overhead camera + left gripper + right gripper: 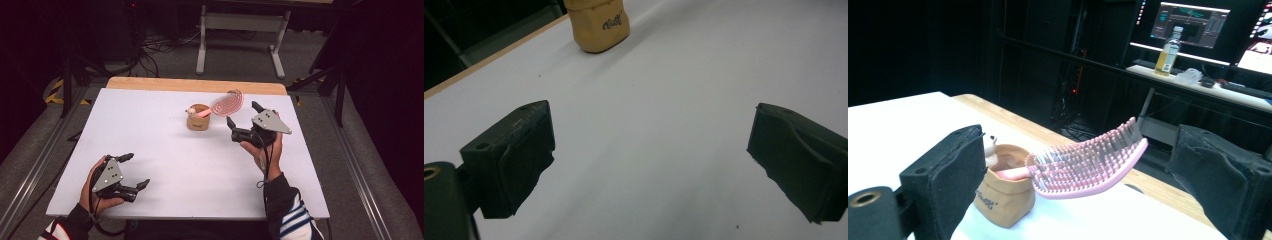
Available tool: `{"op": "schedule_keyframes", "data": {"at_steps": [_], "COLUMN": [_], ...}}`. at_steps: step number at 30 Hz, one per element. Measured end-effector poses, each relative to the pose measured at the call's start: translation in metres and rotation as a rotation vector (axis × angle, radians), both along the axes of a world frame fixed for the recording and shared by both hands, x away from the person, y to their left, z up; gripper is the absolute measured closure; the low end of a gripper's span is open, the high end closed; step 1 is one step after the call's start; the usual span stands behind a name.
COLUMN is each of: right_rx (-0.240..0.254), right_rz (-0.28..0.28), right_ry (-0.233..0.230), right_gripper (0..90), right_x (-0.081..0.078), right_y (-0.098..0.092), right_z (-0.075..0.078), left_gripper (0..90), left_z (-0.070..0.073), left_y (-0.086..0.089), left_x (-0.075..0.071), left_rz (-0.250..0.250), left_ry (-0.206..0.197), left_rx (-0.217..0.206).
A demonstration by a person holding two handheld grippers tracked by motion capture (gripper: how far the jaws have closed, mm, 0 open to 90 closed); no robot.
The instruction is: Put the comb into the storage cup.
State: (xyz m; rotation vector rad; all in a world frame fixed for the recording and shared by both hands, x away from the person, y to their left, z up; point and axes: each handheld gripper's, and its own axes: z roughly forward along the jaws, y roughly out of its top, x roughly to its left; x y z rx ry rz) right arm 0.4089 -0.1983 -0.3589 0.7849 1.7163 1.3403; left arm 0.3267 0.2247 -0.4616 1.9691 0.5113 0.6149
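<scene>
Right tool (244,116) raised just beside one pink oval plastic hairbrush (226,103), jaws spread and empty, brush handle resting in one small tan pouch-shaped holder (198,120) mid white worktop (165,150), left tool (134,170) low at near-left corner, jaws apart, released

Lighting's pretty uneven: the white table (165,150) is lit brightly from overhead while the room around it drops to near black. Shadows on it are soft and faint. All three shots look a bit soft and noisy. In the right gripper view the monitors (1193,22) glow, slightly blown out.
</scene>
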Motion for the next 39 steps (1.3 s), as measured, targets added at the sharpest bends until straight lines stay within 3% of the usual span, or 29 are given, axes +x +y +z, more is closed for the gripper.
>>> {"op": "schedule_keyframes", "data": {"at_steps": [17,39], "right_rx": [-0.035,-0.048], "right_rz": [0.041,0.097], "right_ry": [-0.050,-0.055], "right_gripper": [8.5,8.4], "right_x": [-0.022,-0.042], "right_y": [0.006,0.007], "right_z": [0.005,0.003], "left_gripper": [5.9,6.0], "left_z": [0.001,0.000], "left_y": [0.000,-0.002], "left_x": [-0.002,-0.002], "left_rz": [0.000,-0.008], "left_ry": [-0.006,-0.001], "left_rx": [-0.005,0.001]}}
